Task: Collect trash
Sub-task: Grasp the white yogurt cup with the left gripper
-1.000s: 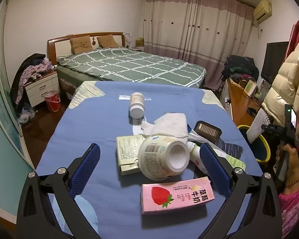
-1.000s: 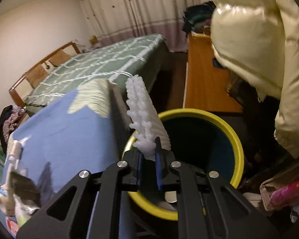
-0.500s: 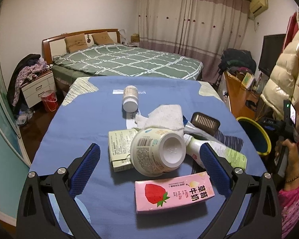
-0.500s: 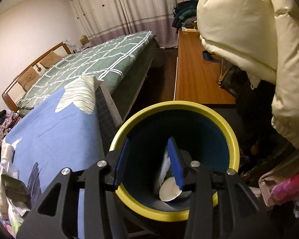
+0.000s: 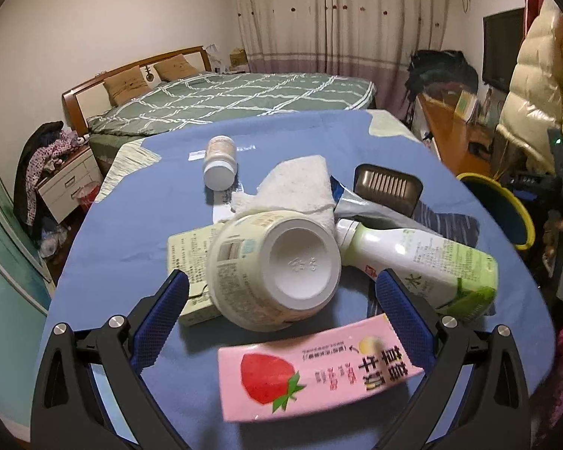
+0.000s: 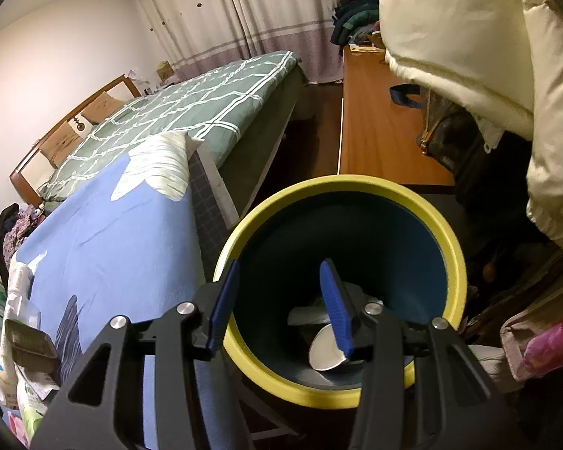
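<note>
centrally, the left gripper [image 5: 279,302] hangs over a blue-covered table [image 5: 131,247] with its blue-padded jaws spread wide and nothing between them. between and just beyond the pads lies a paper cup [image 5: 274,272] on its side, white base toward the camera. a pink strawberry milk carton [image 5: 315,369] lies flat nearest the lens, just below the cup. a pale green box [image 5: 189,258] lies partly under the cup on its left, and a white-and-green bottle [image 5: 416,262] lies on its side to the right, its neck touching the cup. behind the cup rests a crumpled white tissue [image 5: 298,187]; beyond it a small white jar [image 5: 220,163] lies on its side, and a dark tray [image 5: 388,187] sits to the right over a foil wrapper [image 5: 360,206].

the right gripper [image 6: 281,305] is held above a yellow-rimmed bin [image 6: 443,232] standing beside the table edge [image 6: 191,172]; its jaws are parted and hold nothing. discarded white pieces [image 6: 324,352] lie at the bottom of the bin, seen just past the right-hand pad. a cream puffer jacket [image 6: 469,45] hangs at upper right, and a bed [image 6: 191,112] with a green checked cover lies beyond the table.
</note>
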